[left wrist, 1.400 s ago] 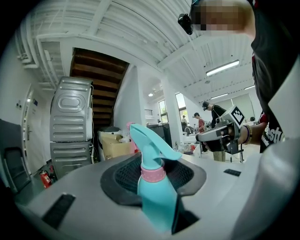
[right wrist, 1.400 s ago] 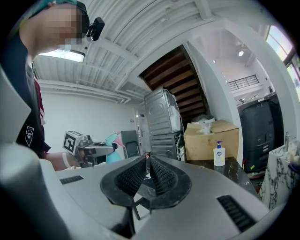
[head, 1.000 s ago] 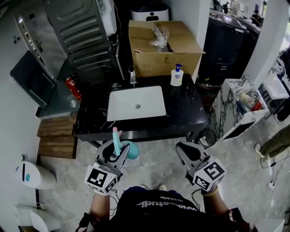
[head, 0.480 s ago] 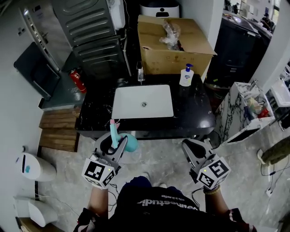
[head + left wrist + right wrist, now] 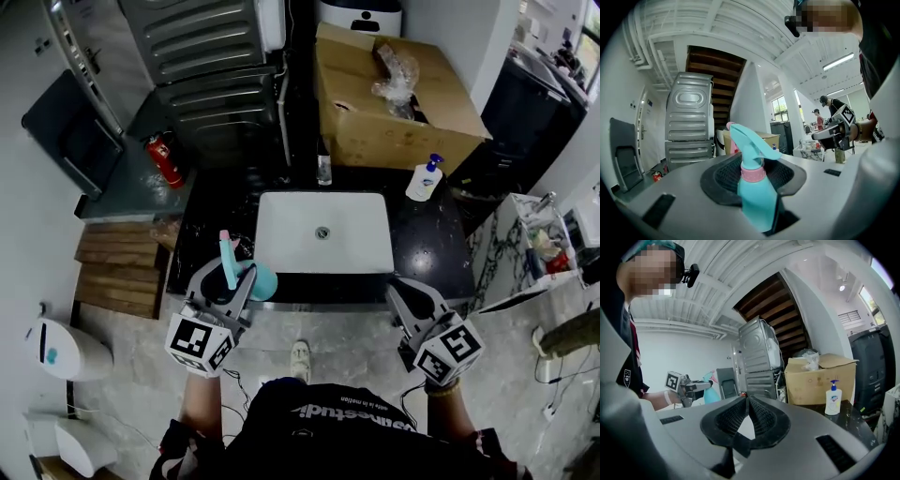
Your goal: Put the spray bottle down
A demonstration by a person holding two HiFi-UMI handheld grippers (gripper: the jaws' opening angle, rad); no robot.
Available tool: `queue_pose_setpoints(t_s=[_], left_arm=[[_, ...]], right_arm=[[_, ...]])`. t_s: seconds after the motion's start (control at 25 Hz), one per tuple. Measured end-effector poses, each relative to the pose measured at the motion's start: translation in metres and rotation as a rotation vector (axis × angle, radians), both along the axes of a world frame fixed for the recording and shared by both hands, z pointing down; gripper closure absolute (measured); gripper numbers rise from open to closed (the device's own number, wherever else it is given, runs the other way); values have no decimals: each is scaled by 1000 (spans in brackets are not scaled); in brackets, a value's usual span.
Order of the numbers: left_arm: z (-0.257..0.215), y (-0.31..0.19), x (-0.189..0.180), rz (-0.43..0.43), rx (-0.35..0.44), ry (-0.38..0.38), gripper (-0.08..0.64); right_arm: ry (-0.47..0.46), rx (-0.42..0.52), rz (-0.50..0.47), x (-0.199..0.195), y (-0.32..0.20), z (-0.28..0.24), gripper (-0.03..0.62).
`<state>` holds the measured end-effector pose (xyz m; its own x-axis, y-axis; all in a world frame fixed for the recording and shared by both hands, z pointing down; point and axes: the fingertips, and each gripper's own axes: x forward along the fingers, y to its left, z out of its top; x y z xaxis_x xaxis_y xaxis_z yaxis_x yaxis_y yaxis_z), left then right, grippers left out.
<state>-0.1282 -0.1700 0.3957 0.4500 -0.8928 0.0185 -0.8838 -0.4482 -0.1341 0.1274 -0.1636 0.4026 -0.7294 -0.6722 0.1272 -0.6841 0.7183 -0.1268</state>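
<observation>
A teal spray bottle point(image 5: 753, 187) with a pink collar stands upright between the pads of my left gripper point(image 5: 752, 174), which is shut on its body. In the head view the left gripper point(image 5: 228, 277) holds the bottle point(image 5: 261, 280) over the front left edge of the black counter point(image 5: 214, 223), beside the white sink point(image 5: 323, 232). My right gripper point(image 5: 401, 289) hangs at the counter's front right edge, shut with nothing in it. The right gripper view shows its pads point(image 5: 759, 418) meeting, and the bottle point(image 5: 710, 393) off to the left.
A soap pump bottle point(image 5: 424, 178) and a faucet point(image 5: 323, 169) stand at the back of the counter. A cardboard box point(image 5: 394, 103) sits behind it. A grey machine point(image 5: 206, 56), a red fire extinguisher point(image 5: 164, 157) and a white bin point(image 5: 56, 349) are to the left.
Both grippers have moved forward to the counter's front edge. The bottle stays held in the left one, now over the counter's left side.
</observation>
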Motion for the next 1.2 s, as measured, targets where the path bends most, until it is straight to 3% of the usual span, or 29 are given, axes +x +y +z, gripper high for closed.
queue_pose_setpoints(t_s=[0.24,0.44,0.84,1.2], left_arm=[[21,-94,-65,19,-2,-28,402],[47,-157,-94,21,-23,-45,402],[114,-241,-131,-39,-83,-19,402],[152,-265,-134,-76,-136,-60,402]], right_arm=[[58,42,11,-73,-69,-5,549],[44,32,30,-106,-102,-3,549],[52,12,24,-124,-147,6,549],[51,-4,-14,-133,-173,14,549]])
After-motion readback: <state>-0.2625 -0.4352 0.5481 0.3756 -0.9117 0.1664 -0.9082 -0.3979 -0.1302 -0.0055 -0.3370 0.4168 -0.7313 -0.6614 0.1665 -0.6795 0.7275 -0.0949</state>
